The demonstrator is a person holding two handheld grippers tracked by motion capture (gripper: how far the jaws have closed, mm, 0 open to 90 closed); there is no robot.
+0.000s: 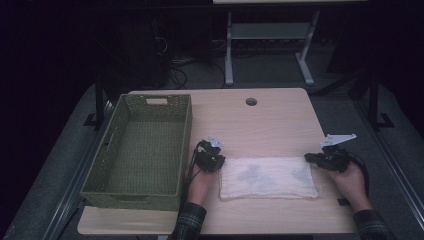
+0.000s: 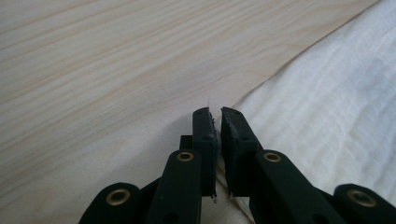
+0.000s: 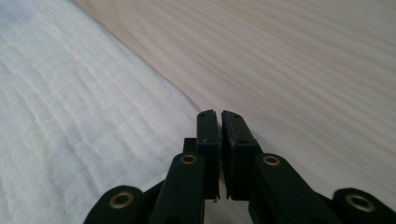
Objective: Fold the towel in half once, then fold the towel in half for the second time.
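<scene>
A folded white cloth (image 1: pixel 269 178) is lying flat on the tabletop (image 1: pixel 260 120), beside a green basket (image 1: pixel 137 150). The left hand-held gripper (image 1: pixel 216 161) and right hand-held gripper (image 1: pixel 310 158) are each pinching a far corner, jaws nearly closed.

Dim, grainy high view with black surroundings, bright sharp gripper views, soft shadows under fingers (image 2: pixel 205 135)

Setting: lab or test room, dim. Light wood desk (image 1: pixel 280 120) with a round cable hole (image 1: pixel 251 101) at 12 o'clock. Grey carpet floor (image 1: pixel 340 107). Loose cables (image 1: pixel 176 75) on the floor at 11 o'clock. White metal legs of a second bench (image 1: pixel 229 55) at 12 o'clock. Black stand posts (image 1: pixel 372 95) at 3 and 9 o'clock.
</scene>
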